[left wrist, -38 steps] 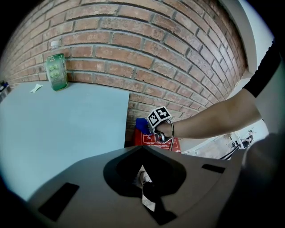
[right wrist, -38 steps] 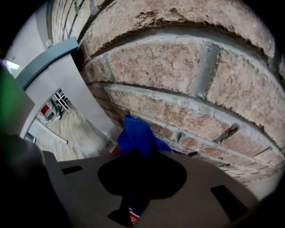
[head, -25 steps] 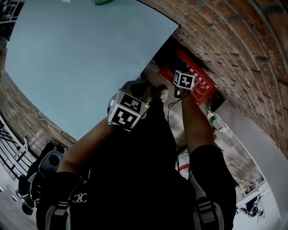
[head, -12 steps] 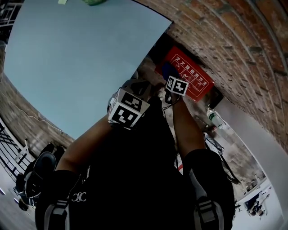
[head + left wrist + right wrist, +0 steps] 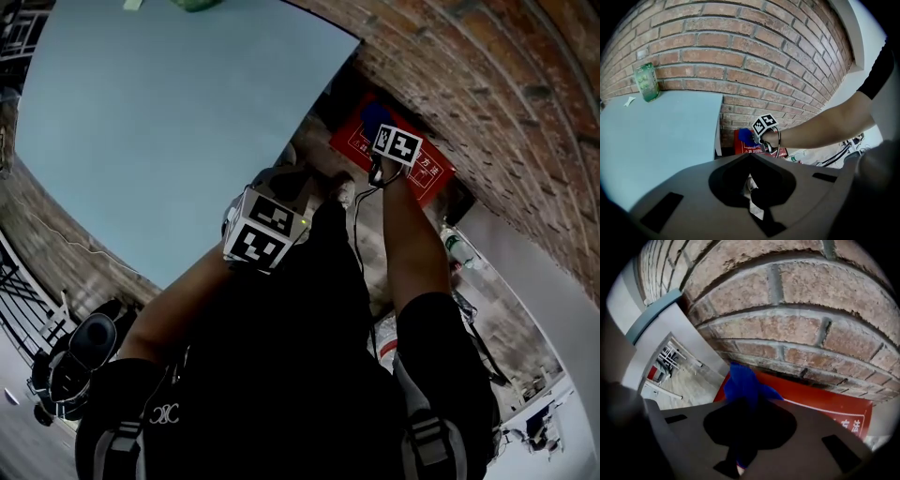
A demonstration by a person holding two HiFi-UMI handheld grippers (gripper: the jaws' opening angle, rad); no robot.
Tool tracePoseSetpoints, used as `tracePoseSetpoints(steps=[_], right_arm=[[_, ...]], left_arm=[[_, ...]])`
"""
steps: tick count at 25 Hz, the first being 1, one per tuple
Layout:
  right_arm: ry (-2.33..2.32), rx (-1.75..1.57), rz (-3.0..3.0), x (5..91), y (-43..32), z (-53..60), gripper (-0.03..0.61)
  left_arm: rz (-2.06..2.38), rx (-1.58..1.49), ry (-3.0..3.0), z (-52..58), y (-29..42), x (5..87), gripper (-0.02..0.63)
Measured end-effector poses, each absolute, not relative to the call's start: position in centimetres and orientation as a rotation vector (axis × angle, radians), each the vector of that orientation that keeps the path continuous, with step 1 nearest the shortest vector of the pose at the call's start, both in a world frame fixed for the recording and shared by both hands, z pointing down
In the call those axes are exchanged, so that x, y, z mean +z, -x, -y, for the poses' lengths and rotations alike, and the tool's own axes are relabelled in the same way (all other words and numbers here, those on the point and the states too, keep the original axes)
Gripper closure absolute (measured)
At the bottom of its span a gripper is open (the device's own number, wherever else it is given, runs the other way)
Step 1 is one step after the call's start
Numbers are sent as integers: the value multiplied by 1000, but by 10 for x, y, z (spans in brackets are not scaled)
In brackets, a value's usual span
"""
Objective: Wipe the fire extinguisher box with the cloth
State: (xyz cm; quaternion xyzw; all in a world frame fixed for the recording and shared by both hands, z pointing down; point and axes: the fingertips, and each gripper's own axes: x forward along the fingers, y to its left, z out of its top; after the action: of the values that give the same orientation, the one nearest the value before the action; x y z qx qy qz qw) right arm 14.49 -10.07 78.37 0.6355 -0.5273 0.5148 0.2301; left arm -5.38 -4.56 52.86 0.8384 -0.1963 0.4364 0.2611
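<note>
The red fire extinguisher box (image 5: 431,178) stands low against the brick wall, beside the table's end. My right gripper (image 5: 382,133) is shut on a blue cloth (image 5: 373,117) and presses it on the box's top near the wall. In the right gripper view the cloth (image 5: 740,380) bunches out of the right gripper (image 5: 745,397) over the red box (image 5: 820,401). From the left gripper view I see the box (image 5: 740,146), the cloth (image 5: 746,136) and the right gripper's marker cube (image 5: 765,125). My left gripper (image 5: 286,180) hangs back over the floor, jaws together on nothing.
A light blue table (image 5: 169,122) fills the left side, with a green bottle (image 5: 645,82) at its far edge by the brick wall (image 5: 754,51). A clear bottle (image 5: 450,246) lies on the floor to the right of the box. The person's dark torso fills the lower head view.
The right gripper drew the cloth toward the box's near left edge, then pushed it back across the top toward the wall. The left gripper has stayed where it was.
</note>
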Motion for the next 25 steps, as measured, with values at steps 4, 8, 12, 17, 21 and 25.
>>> tracePoseSetpoints(steps=[4, 8, 12, 17, 21, 25], right_arm=[[-1807, 1417, 1388, 781, -173, 106, 518], [-1892, 1458, 1292, 779, -198, 98, 518], [-1907, 1455, 1291, 778, -219, 78, 518], [-1958, 1462, 1245, 780, -258, 39, 518], [-1928, 1461, 1246, 783, -291, 1, 518], [-1942, 1471, 1176, 783, -326, -37, 518]], left_arm=[[535, 1198, -2269, 42, 54, 529, 604], [536, 1215, -2277, 39, 52, 527, 604], [532, 1210, -2303, 34, 42, 519, 604], [512, 1227, -2327, 24, 19, 518, 604], [499, 1235, -2330, 6, 5, 524, 604], [495, 1251, -2330, -6, -5, 521, 604]])
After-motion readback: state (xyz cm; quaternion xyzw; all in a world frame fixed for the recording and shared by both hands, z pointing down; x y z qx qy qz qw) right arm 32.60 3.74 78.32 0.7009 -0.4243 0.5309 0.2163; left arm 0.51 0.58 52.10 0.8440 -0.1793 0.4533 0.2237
